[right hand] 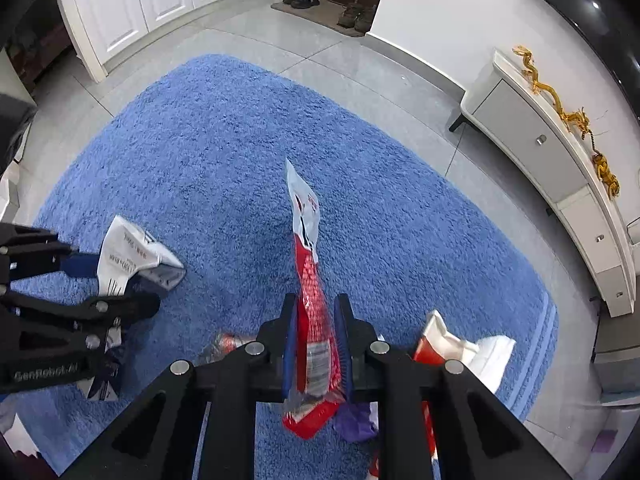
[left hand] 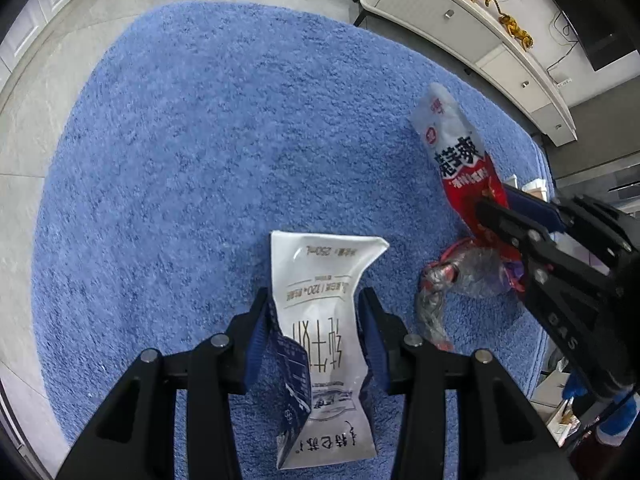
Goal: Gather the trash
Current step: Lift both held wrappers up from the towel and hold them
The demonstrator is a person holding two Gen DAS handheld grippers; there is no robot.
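Both grippers carry trash above the blue rug.

The left gripper [left hand: 316,320] is clamped on a flattened white milk carton [left hand: 320,320]; the right gripper [right hand: 316,320] has a red snack wrapper [right hand: 312,304] between barely parted jaws, and whether the pads grip I cannot tell. More wrappers [left hand: 460,276] lie on the rug [left hand: 200,140]. Best to firm both grips before moving, since limp film slips easily.
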